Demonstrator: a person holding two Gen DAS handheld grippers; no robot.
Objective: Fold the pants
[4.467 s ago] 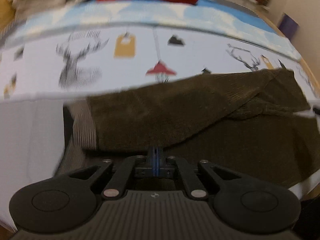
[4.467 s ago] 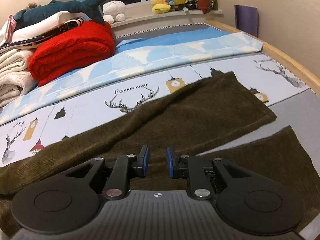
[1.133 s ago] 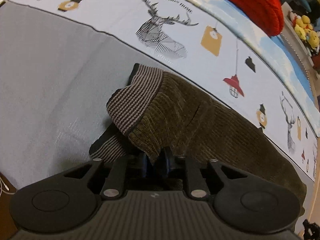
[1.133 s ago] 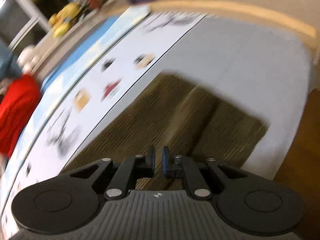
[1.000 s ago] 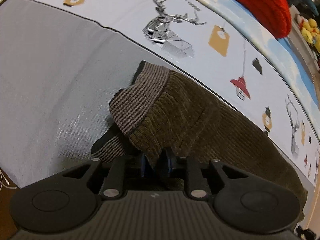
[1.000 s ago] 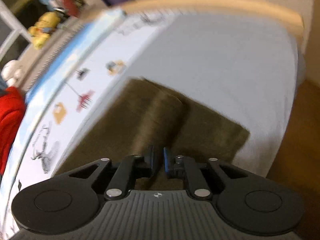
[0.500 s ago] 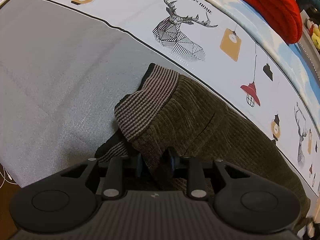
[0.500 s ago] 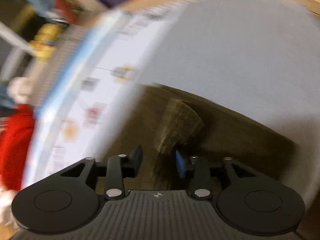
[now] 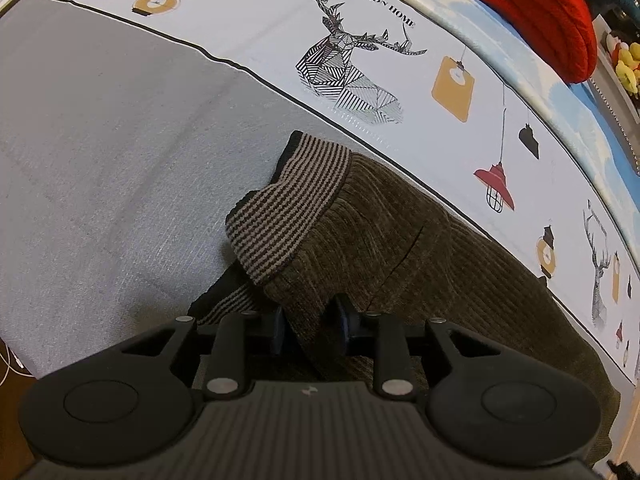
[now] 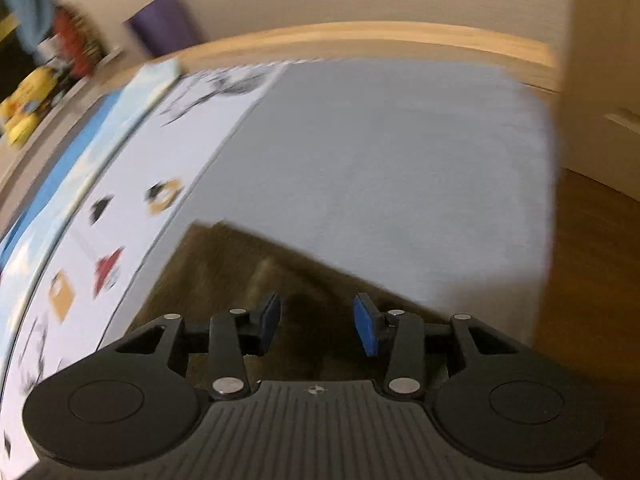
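Olive corduroy pants (image 9: 400, 248) with a striped knit waistband (image 9: 288, 208) lie on the bed. A bunched fold of the pants just below the waistband fills the gap between the jaws of my left gripper (image 9: 310, 326), which is shut on it. In the blurred right wrist view the far end of the pants (image 10: 224, 264) lies flat on the grey sheet. My right gripper (image 10: 316, 324) hangs over that end with its blue pads (image 10: 366, 324) spread and nothing pressed between them.
The grey sheet (image 10: 380, 160) meets a printed deer-and-lantern band (image 9: 360, 72). A red blanket (image 9: 540, 8) lies further back. The wooden bed frame (image 10: 380, 36) and the floor (image 10: 592, 280) border the pants' end. Yellow plush toys (image 10: 24, 112) sit far left.
My right gripper went from shut at the pants' end to open, and its view tipped up toward the bed frame. My left gripper has kept its hold by the waistband.
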